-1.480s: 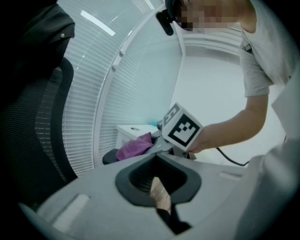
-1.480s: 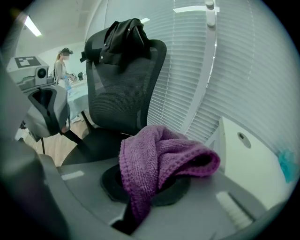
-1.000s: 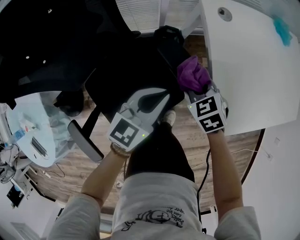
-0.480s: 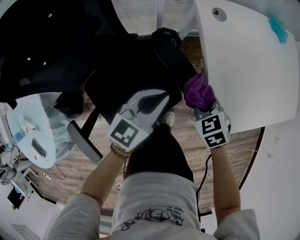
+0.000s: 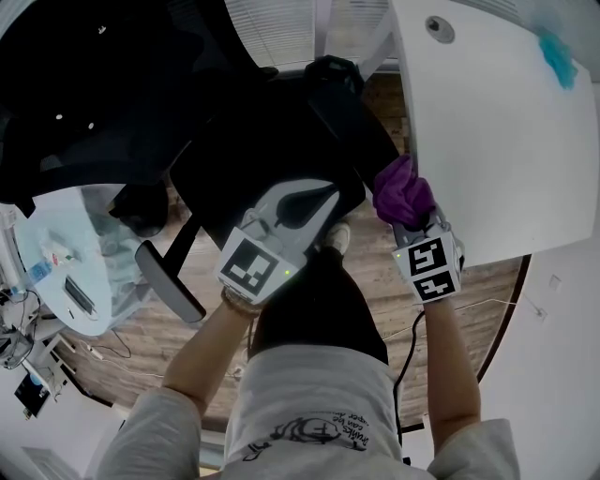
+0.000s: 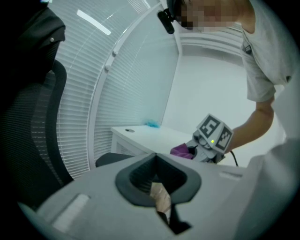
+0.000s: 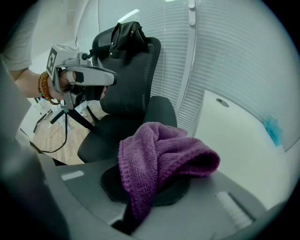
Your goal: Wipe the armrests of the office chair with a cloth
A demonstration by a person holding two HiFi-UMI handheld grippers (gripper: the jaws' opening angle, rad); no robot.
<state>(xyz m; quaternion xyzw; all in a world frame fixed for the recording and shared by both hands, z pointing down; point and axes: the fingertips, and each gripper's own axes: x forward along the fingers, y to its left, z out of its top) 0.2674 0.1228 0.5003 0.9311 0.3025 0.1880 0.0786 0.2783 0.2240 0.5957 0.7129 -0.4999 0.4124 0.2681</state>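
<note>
A black office chair (image 5: 141, 103) fills the top left of the head view; its right armrest (image 5: 352, 117) runs diagonally toward the white desk. My right gripper (image 5: 405, 214) is shut on a bunched purple cloth (image 5: 403, 190), which sits at the near end of that armrest, by the desk edge. In the right gripper view the cloth (image 7: 159, 159) drapes over the right gripper (image 7: 154, 187) and hides the jaws. My left gripper (image 5: 317, 190) hovers above the seat, jaws together and holding nothing. From the left gripper (image 6: 156, 157) view, the cloth (image 6: 180, 151) shows beyond.
The white desk (image 5: 487, 131) stands close on the right, with a teal object (image 5: 560, 56) and a cable hole (image 5: 436, 26). The chair's left armrest (image 5: 169, 281) juts out at lower left. A pale table (image 5: 66, 253) with small items is on the left. Wooden floor lies below.
My right gripper has drawn the purple cloth back along the right armrest, from farther up toward its near end. The left gripper has stayed where it was.
</note>
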